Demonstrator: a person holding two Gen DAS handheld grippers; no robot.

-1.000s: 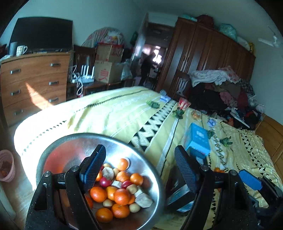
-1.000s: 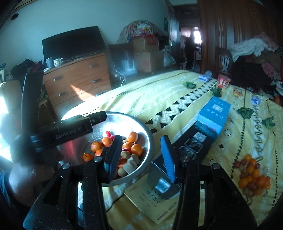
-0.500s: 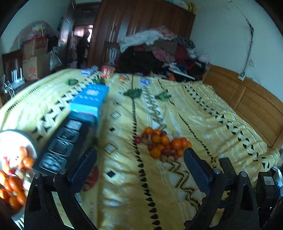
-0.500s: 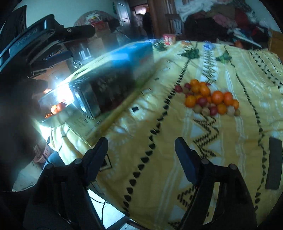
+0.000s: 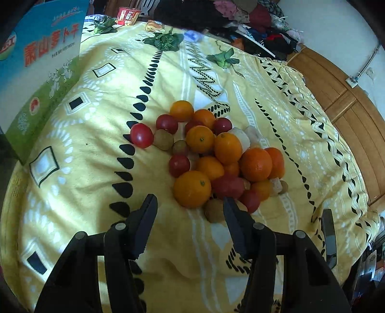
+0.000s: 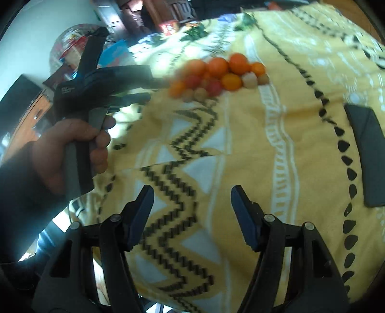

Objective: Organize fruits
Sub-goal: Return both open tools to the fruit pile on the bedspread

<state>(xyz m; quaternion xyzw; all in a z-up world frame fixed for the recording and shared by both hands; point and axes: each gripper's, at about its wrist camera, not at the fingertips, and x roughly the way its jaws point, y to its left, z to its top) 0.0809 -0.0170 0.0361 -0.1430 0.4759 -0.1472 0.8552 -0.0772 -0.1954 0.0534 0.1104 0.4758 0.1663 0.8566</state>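
Observation:
A pile of fruit (image 5: 211, 154) lies on the yellow patterned bedspread (image 5: 91, 134): oranges, small red tomatoes, brown longans and pale chunks. My left gripper (image 5: 190, 204) is open and empty, just short of the pile, with a big orange (image 5: 192, 189) straight ahead between its fingertips. My right gripper (image 6: 192, 192) is open and empty over bare bedspread, well short of the pile (image 6: 216, 74), which looks blurred. The left gripper (image 6: 163, 90), held in a hand, shows at the left of the right wrist view, reaching toward the fruit.
A blue and green printed box (image 5: 41, 62) stands at the left. A black flat object (image 6: 365, 154) lies on the bedspread to the right. Leafy greens (image 5: 166, 39) and snack packets (image 5: 127, 15) lie farther up the bed. A wooden headboard (image 5: 349, 101) stands at the right.
Both grippers swung away from the metal bowl of fruit to the pile on the bedspread. The left gripper has come close to the pile. Both stay open.

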